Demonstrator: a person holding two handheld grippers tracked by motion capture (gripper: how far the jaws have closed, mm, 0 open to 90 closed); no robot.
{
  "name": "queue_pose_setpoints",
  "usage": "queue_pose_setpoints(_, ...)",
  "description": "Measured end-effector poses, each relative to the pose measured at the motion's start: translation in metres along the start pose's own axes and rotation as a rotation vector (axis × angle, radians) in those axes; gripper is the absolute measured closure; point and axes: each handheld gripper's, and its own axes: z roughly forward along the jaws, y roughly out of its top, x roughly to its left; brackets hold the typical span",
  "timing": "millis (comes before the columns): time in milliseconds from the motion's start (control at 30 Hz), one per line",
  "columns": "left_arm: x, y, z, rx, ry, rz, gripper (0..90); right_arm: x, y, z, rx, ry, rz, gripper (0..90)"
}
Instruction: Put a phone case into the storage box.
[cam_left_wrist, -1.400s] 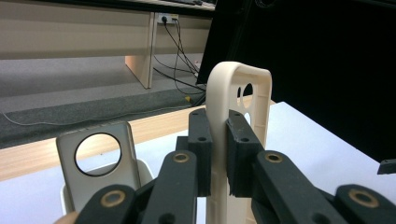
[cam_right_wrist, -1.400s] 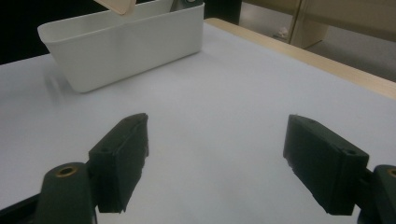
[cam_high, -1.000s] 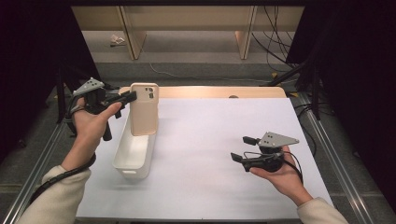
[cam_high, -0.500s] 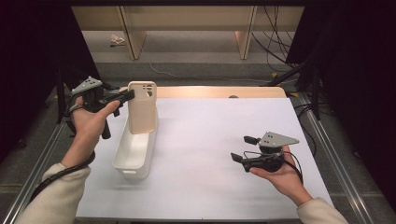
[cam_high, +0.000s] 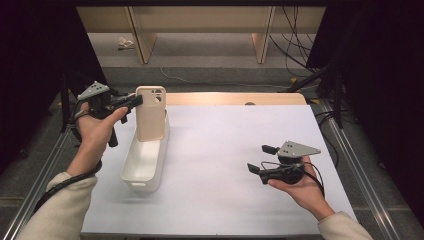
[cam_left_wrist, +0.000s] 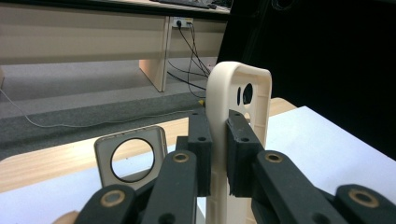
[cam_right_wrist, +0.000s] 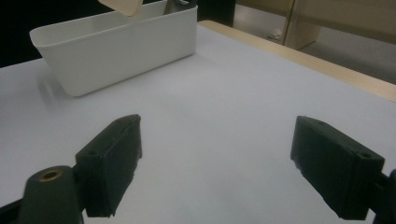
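Your left gripper (cam_high: 134, 101) is pinching the phone case (cam_high: 150, 114) by one long edge, holding it upright over the far end of the white bin (cam_high: 145, 161). Grip is thin, on the rim alone, so I'd expect the case to pivot or slip if you tilt it, and its lower end could catch the bin wall on the way down. Case is beige, rigid-looking, with camera cutouts near the top. Right gripper (cam_high: 260, 159), jaws spread and empty, hovers well right of the bin.

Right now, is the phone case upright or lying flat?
Upright. The phone case stands on end at the far end of the white bin, the left gripper shut on its edge, camera cutout on top.
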Motion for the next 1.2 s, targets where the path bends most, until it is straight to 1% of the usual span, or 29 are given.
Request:
queue_pose_setpoints(233,0.006,0.000,0.004,0.001,0.013,0.006,81.8,0.000,0.000,0.000,0.000,-0.001,-0.002,17.6)
queue_pose_setpoints(433,0.015,-0.001,0.010,0.002,0.026,0.000,81.8,0.000,0.000,0.000,0.001,0.000,0.000,17.6)
queue_pose_setpoints(567,0.019,-0.001,0.014,0.008,0.038,0.004,81.8,0.000,0.000,0.000,0.000,0.000,-0.001,17.6)
queue_pose_setpoints(700,0.023,0.000,0.020,0.011,0.039,0.010,81.8,0.000,0.000,0.000,0.002,-0.001,-0.001,17.7)
queue_pose_setpoints(833,0.029,0.000,0.025,0.018,0.049,0.003,81.8,0.000,0.000,0.000,0.000,-0.001,0.000,17.7)
queue_pose_setpoints(933,0.031,-0.001,0.028,0.014,0.052,-0.003,81.8,-0.001,0.000,0.000,0.000,0.000,0.000,17.7)
queue_pose_setpoints(1200,0.038,-0.007,0.038,0.026,0.064,-0.020,81.8,0.000,0.000,0.000,-0.001,0.000,0.002,17.8)
